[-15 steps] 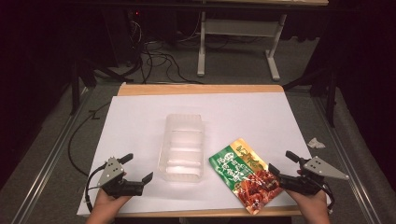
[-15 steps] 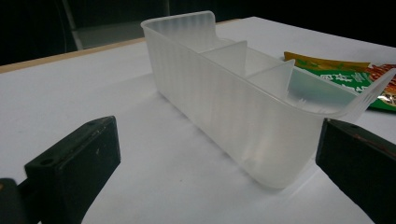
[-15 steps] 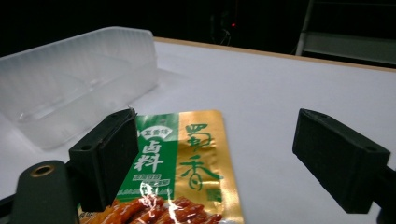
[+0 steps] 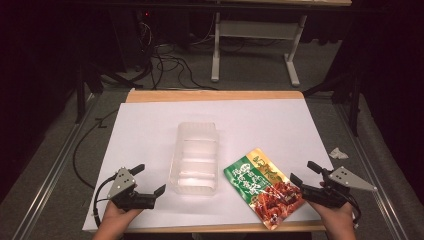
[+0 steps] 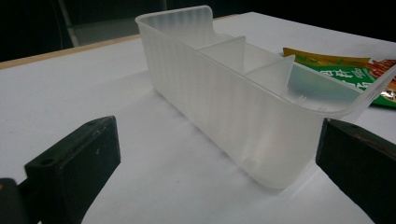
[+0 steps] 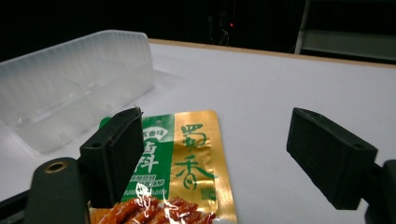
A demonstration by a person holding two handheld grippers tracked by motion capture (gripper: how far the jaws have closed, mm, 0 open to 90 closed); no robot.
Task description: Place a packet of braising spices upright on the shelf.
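Little has changed in the last half second. The left gripper stays at the near left of the table with its jaws spread wide and empty, just beside the tray. In the left gripper view the tray stands between the two black jaws but touches neither. The right gripper also keeps its place at the near right, jaws wide apart and holding nothing, with its near jaw just beside the lower corner of the pouch.

The pouch lies flat on the table, slanted, just to the right of the tray and not in it. It is green and gold with a picture of red-brown food. In the right gripper view the pouch lies below and between the jaws, partly hidden by the left one. The tray is clear plastic, long, with dividers making compartments, and looks empty.

Judging from this, the work is barely begun: both grippers seem poised, the right one likely to take the pouch, the left perhaps to steady the tray.

The table is covered in white, with a wooden edge showing at the far side. Beyond it the room is dark, with cables on a grey floor and a white frame. A crumpled white scrap lies on the floor at the right.
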